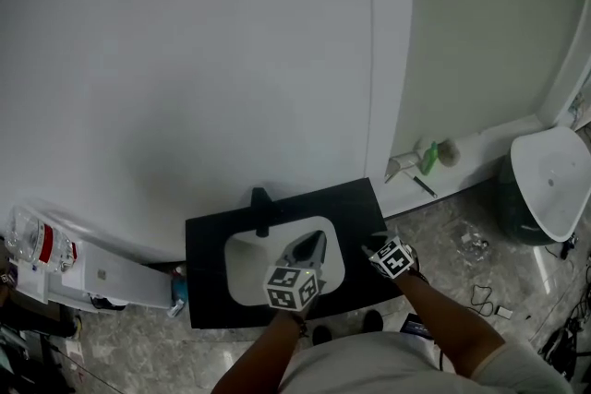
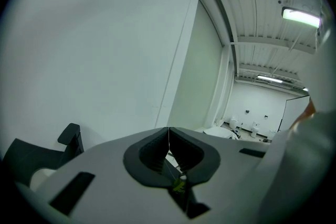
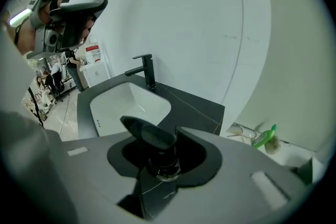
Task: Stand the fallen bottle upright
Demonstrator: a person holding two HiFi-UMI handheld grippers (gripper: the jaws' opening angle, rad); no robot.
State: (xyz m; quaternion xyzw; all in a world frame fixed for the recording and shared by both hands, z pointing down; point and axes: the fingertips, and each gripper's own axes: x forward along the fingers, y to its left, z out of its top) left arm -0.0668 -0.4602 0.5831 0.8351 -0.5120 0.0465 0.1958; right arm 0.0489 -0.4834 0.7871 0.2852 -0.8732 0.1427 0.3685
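A dark bottle with a black pump head (image 3: pixel 150 135) and a clear neck sits between the jaws of my right gripper (image 3: pixel 164 161), which is shut on it just under the pump. The gripper hides the bottle's body. In the head view my right gripper (image 1: pixel 377 246) hovers over the right side of the black counter (image 1: pixel 208 277), and the bottle is hard to make out against the dark top. My left gripper (image 1: pixel 316 240) hangs over the white sink (image 1: pixel 242 270). Its pads (image 2: pixel 157 152) meet, with nothing between them.
A black faucet (image 1: pixel 261 204) (image 3: pixel 147 68) stands behind the sink. The white wall rises right behind the counter. A green bottle (image 1: pixel 430 158) (image 3: pixel 265 136) lies on the ledge by the wall at right. A white bin (image 1: pixel 552 182) stands far right, a white cabinet (image 1: pixel 102 277) at left.
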